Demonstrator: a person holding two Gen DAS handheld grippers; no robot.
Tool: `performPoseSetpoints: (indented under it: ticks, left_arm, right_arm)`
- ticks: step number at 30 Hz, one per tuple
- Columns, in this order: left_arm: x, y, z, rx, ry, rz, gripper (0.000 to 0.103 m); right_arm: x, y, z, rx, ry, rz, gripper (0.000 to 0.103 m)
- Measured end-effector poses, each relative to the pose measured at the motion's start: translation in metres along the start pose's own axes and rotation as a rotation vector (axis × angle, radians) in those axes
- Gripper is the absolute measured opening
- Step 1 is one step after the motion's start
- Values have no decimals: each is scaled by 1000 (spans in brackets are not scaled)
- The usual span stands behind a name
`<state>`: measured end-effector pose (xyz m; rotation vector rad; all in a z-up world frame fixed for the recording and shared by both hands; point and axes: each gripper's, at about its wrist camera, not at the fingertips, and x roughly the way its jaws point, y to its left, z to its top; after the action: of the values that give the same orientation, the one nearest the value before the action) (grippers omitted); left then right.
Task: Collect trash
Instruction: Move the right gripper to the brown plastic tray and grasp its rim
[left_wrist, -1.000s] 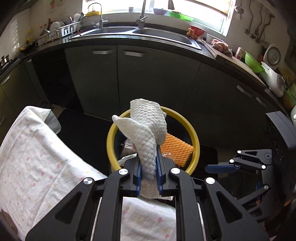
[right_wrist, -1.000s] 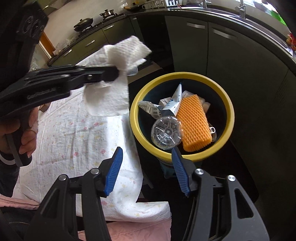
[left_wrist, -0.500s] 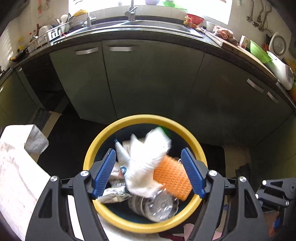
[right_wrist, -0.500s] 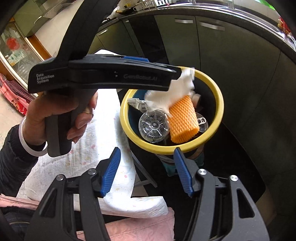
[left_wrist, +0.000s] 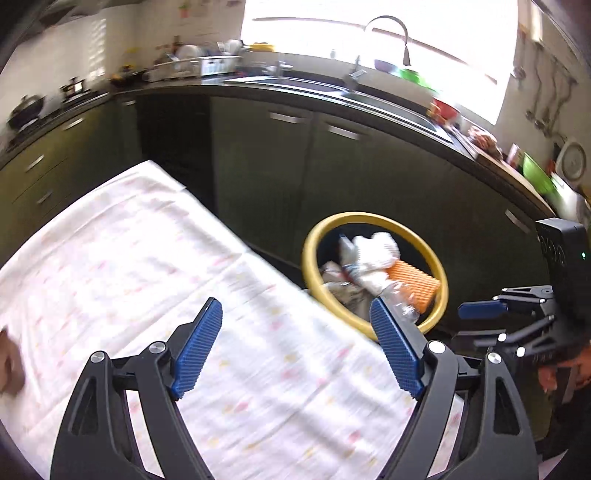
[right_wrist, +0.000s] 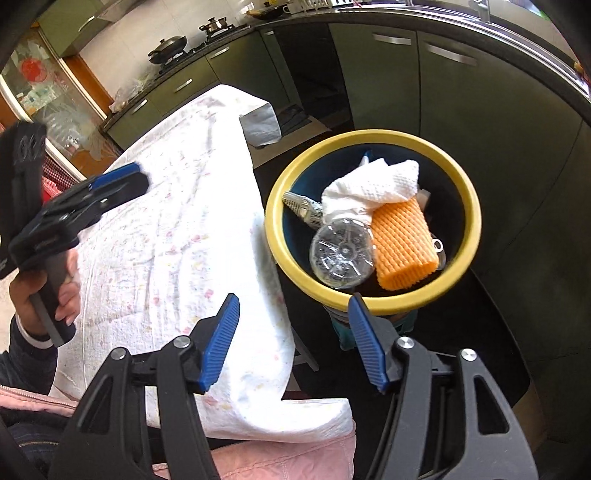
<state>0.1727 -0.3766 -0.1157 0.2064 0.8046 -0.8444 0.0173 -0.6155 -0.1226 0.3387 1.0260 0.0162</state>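
Observation:
A yellow-rimmed trash bin (right_wrist: 474, 221) stands beside the cloth-covered table (right_wrist: 166, 229). In it lie a white paper towel (right_wrist: 373, 190), an orange foam net (right_wrist: 400, 245), a clear plastic bottle (right_wrist: 341, 253) and a wrapper (right_wrist: 301, 205). The bin (left_wrist: 314, 240) with the towel (left_wrist: 373, 254) also shows in the left wrist view. My left gripper (left_wrist: 295, 347) is open and empty above the table (left_wrist: 147, 258). My right gripper (right_wrist: 293, 338) is open and empty, just short of the bin's near rim. The left gripper (right_wrist: 122, 179) also shows at the left of the right wrist view.
Dark green kitchen cabinets (left_wrist: 288, 166) curve behind the bin, with a sink and tap (left_wrist: 388, 37) on the counter. A stove with pans (right_wrist: 173, 46) is at the back left. A dark floor mat (right_wrist: 295, 118) lies past the table. The right gripper (left_wrist: 480, 308) sits right of the bin.
My left gripper opened over the bin and let the paper towel fall in. It then swung back left over the table. The right gripper stayed open near the bin.

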Motion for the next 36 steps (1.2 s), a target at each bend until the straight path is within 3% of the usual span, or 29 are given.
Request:
performPoseSetpoints:
  ticks: [9, 14, 19, 27, 29, 33, 36]
  left_arm:
    - [-83, 103, -76, -191, -49, 185, 84]
    - [-125, 143, -123, -291, -48, 272, 85]
    - [-152, 160, -158, -348, -47, 362, 87]
    - [-169, 178, -186, -411, -48, 371, 87]
    - [-172, 178, -190, -411, -50, 372, 87]
    - [-180, 177, -197, -397, -56, 385, 87]
    - [-187, 179, -203, -406, -64, 374, 88]
  right_arm:
    - [29, 60, 29, -125, 44, 0, 58]
    - [61, 132, 53, -280, 78, 53, 58]
    - [92, 217, 76, -393, 92, 174, 58]
    - [127, 351, 98, -531, 112, 258, 62]
    - [138, 374, 110, -538, 123, 238, 68]
    - [165, 403, 135, -500, 189, 198, 69]
    - [181, 410, 150, -494, 198, 103, 69]
